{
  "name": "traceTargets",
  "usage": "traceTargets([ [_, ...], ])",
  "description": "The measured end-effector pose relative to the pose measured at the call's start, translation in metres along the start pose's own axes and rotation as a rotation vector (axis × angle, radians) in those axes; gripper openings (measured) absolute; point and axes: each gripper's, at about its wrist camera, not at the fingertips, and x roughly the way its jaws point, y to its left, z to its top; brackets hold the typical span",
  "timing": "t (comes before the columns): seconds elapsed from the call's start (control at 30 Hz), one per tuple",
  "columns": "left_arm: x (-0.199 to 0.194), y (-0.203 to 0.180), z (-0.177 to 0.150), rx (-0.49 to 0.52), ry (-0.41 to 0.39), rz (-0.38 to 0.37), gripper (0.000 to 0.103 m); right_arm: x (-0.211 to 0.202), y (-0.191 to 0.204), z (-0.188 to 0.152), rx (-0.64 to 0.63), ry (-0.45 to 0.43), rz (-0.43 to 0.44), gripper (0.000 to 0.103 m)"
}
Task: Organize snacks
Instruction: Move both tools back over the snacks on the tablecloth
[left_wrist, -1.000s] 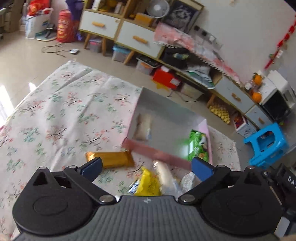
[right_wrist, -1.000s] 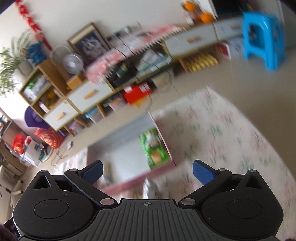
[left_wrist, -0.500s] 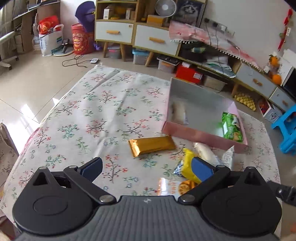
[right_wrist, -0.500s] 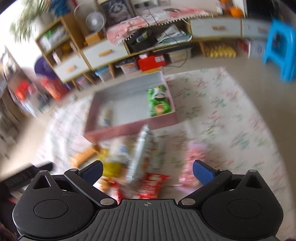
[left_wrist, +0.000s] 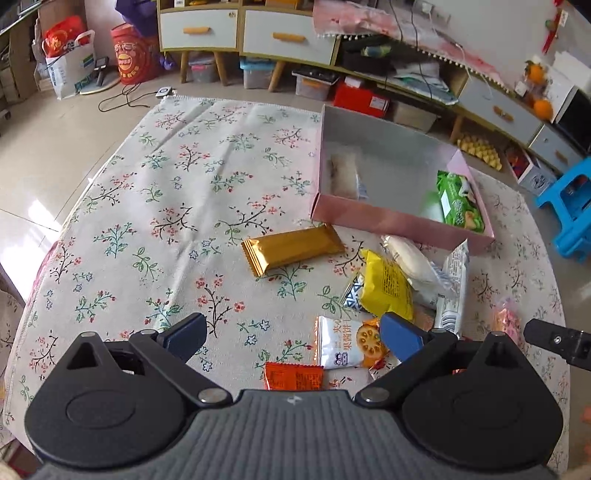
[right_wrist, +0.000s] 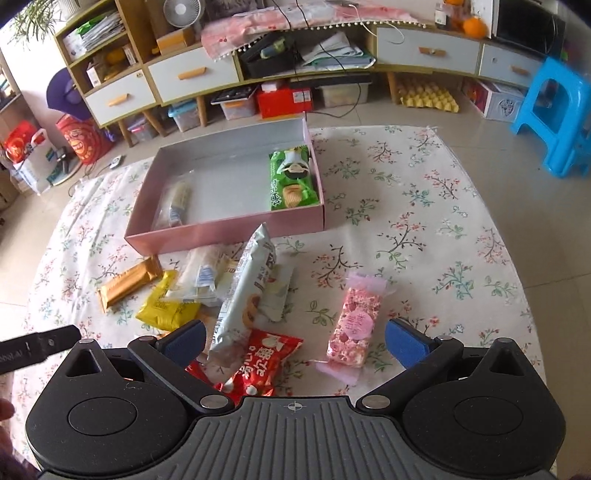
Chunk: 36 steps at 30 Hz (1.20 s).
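Note:
A pink box (left_wrist: 402, 220) (right_wrist: 229, 232) with a silver inside sits on the floral cloth. It holds a green snack pack (left_wrist: 459, 202) (right_wrist: 293, 178) and a pale wrapped snack (left_wrist: 343, 173) (right_wrist: 176, 201). In front of it lie loose snacks: a gold bar (left_wrist: 291, 249) (right_wrist: 129, 281), a yellow packet (left_wrist: 388, 285) (right_wrist: 164, 304), a silver-blue biscuit pack (right_wrist: 245, 291), a red packet (right_wrist: 264, 360), a pink bar (right_wrist: 356, 319). My left gripper (left_wrist: 291, 338) hangs open above the near snacks. My right gripper (right_wrist: 293, 341) is open over the red packet and the pink bar, holding nothing.
The floral cloth (left_wrist: 166, 192) covers a low table on a tiled floor. A blue stool (right_wrist: 554, 114) stands at the right. Low cabinets with drawers (right_wrist: 192, 74) and storage bins line the back wall.
Both grippers pulled back and tilted down from the box, bringing the loose snack pile into view. Both stayed open and empty.

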Motion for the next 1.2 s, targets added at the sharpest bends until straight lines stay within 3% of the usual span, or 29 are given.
traceTargets([
  [0.47,0.004,-0.002,0.002,0.024,0.010,-0.031,0.096,0.012,-0.001,0.001,0.031,0.038,0.046,0.103],
  [0.93,0.014,0.018,0.007,-0.021,0.025,-0.068,0.088,0.021,-0.022,0.007,0.092,0.034,-0.013,0.103],
  [1.2,0.022,0.022,-0.001,0.007,0.079,-0.107,0.083,0.027,-0.026,0.008,0.111,0.061,0.038,0.103],
])
